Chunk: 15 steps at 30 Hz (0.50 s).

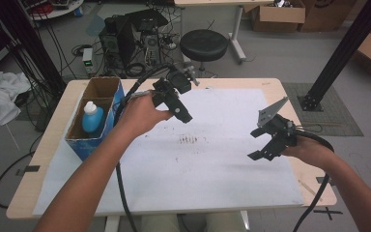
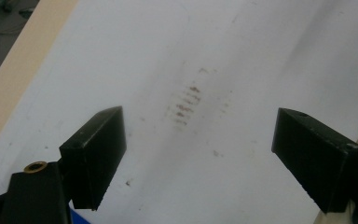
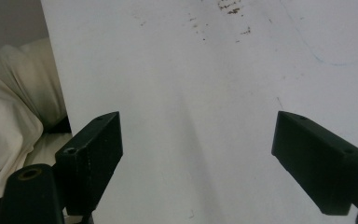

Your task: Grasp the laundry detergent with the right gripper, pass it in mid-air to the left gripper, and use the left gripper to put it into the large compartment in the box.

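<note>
Hovering wide-jawed over the white sheet: both grippers.

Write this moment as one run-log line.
left gripper: open, empty, above white sheet | right gripper: open, empty | blue plastic bottle: upright in brown cardboard box

White sheet: matt paper, brown-speckled. Counter: pale smooth wood laminate. Box: brown corrugated cardboard, blue printed outside. Bottle: glossy blue plastic, white cap. Gripper jaws: matt black plastic.
</note>
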Tool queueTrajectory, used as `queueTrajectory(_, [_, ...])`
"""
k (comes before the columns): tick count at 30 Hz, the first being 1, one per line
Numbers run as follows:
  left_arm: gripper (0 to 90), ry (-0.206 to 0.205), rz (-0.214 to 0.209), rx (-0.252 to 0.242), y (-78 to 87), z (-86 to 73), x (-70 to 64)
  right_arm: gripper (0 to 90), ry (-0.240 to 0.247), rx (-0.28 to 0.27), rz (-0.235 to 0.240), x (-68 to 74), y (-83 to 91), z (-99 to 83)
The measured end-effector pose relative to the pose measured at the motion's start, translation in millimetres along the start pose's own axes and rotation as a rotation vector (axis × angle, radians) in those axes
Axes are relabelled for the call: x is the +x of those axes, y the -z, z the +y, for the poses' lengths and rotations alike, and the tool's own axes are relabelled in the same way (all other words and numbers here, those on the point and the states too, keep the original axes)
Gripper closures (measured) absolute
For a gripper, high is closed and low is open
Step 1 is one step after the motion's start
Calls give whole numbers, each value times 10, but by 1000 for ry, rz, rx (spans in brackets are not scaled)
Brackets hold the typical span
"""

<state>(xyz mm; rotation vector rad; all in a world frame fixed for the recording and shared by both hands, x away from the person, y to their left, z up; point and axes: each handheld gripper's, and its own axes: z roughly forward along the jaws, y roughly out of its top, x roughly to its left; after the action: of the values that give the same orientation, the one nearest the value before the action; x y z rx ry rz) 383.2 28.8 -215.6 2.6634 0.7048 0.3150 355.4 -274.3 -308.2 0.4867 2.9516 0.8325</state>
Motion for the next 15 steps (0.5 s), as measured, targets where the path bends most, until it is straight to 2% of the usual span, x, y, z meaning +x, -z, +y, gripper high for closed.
queueTrajectory(12, [184,-68,-27,4,-151,57,-35,160,9,0,5,-12,-20,64])
queueTrajectory(15, [184,-71,-37,0,-176,88,-23,161,7,0,3,-40,-17,76])
